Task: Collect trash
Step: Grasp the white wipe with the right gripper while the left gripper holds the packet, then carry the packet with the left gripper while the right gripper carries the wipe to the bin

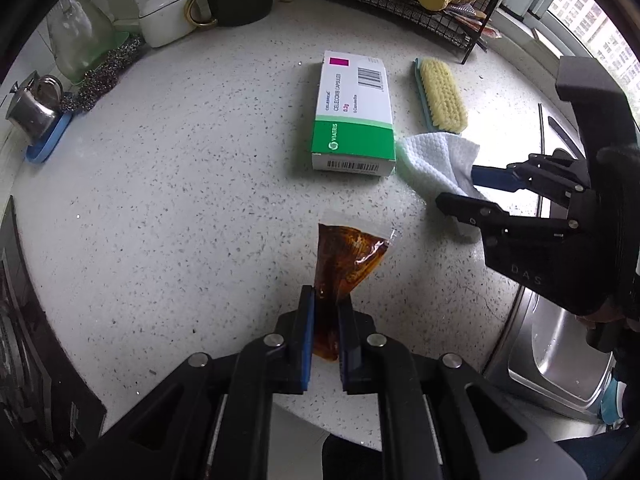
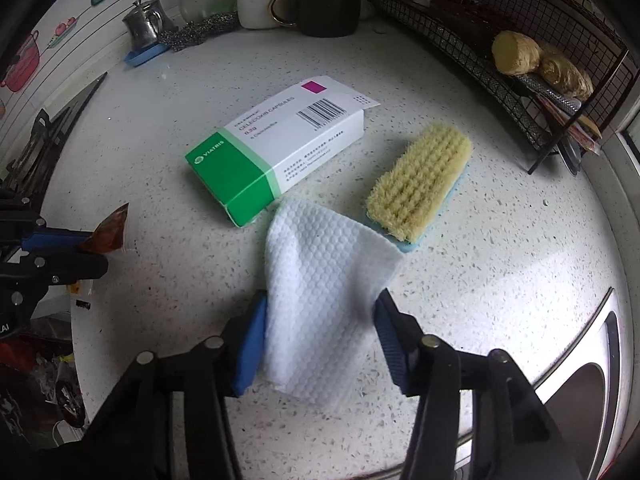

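Left wrist view: the left gripper point(image 1: 325, 304) pinches a brown sauce packet point(image 1: 347, 258) just above the speckled counter point(image 1: 180, 160). The right gripper point(image 2: 320, 320) has its jaws against both sides of a white wipe point(image 2: 324, 264), lying beside the medicine box point(image 2: 276, 140) and scrub brush point(image 2: 420, 180).

Home kitchen: sink point(image 1: 560, 364), scrub brush point(image 2: 420, 180)

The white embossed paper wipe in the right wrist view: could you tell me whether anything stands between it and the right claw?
Nothing visible does. The white embossed paper wipe already lies between the right claw's blue pads. The green-and-white medicine box and the yellow-bristled scrub brush lie beyond its far edge, clear of the pads.
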A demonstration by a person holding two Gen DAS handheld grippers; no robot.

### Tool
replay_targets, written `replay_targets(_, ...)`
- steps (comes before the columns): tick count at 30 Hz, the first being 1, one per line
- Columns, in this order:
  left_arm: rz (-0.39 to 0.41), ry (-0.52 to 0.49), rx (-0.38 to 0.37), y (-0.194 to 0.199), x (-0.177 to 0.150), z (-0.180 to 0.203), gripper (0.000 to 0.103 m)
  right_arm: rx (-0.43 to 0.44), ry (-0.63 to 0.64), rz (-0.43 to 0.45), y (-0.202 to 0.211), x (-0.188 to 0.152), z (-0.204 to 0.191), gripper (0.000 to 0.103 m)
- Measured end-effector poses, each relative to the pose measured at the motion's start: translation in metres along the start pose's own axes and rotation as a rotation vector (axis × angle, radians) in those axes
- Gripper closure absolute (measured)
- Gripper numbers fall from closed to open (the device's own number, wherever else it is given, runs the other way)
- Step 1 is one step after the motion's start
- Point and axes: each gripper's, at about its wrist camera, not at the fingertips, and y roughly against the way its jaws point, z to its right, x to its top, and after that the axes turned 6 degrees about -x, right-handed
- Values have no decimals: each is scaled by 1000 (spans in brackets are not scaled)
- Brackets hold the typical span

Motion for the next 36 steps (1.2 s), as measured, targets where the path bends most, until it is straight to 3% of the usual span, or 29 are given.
replay_targets(2, 12, 1, 4, 10, -11, -2, 94, 24, 12, 5, 1, 0, -8, 84)
replay_targets(5, 29, 3, 4, 25, -26, -4, 94, 5, 23, 6, -2, 0, -22, 88)
replay_targets(10, 63, 1, -9, 48, -54, -5, 94, 39, -71, -41, 9, -13, -34, 89)
replay_targets(25, 161, -61, -31, 110, -160, 3, 94, -2, -82, 37, 117, -90, -127, 89)
replay_targets(36, 155, -14, -31, 122, -252, -23, 94, 42, -75, 34, 137, -140, -190, 89)
